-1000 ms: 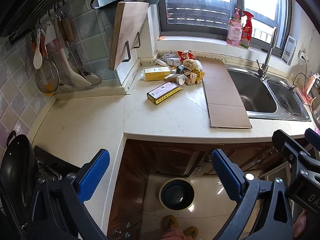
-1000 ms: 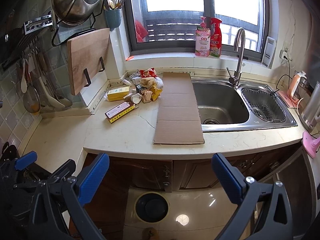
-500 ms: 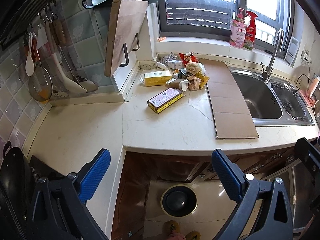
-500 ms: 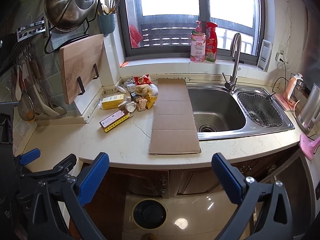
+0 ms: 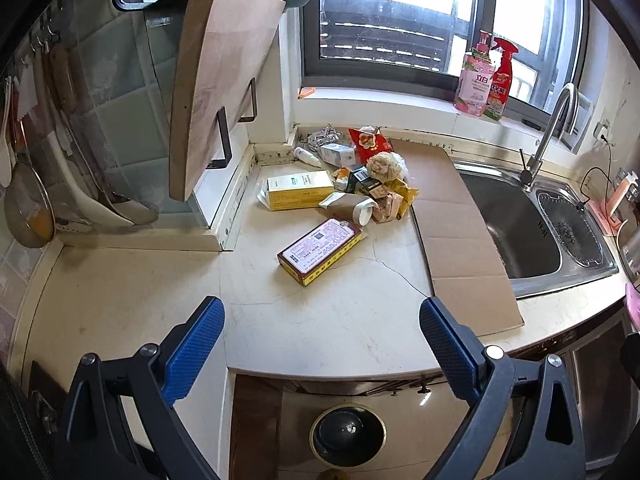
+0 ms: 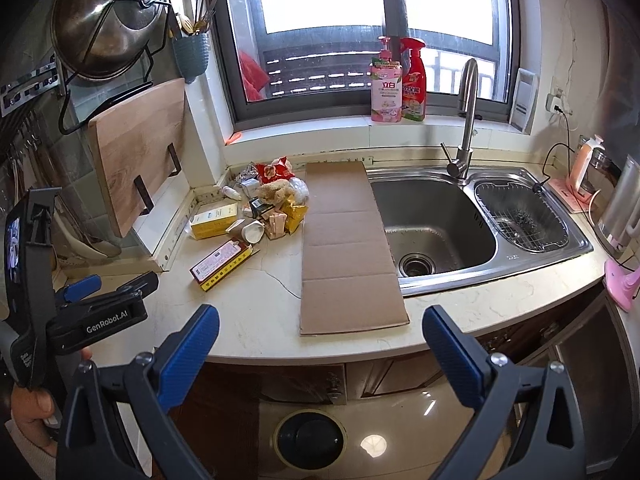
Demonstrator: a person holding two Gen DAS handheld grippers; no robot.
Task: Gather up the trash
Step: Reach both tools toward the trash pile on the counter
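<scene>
Ahead of left gripper (image 5: 322, 322), trash pile (image 5: 360, 176).

"GenRobot.AI" on the left gripper (image 6: 76, 288); "立白" on the pink bottle (image 6: 386, 88) at the window

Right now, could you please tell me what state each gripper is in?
Left gripper: jaws open, holding nothing.
Right gripper: jaws open, just closed in slightly, nothing between them.
</scene>
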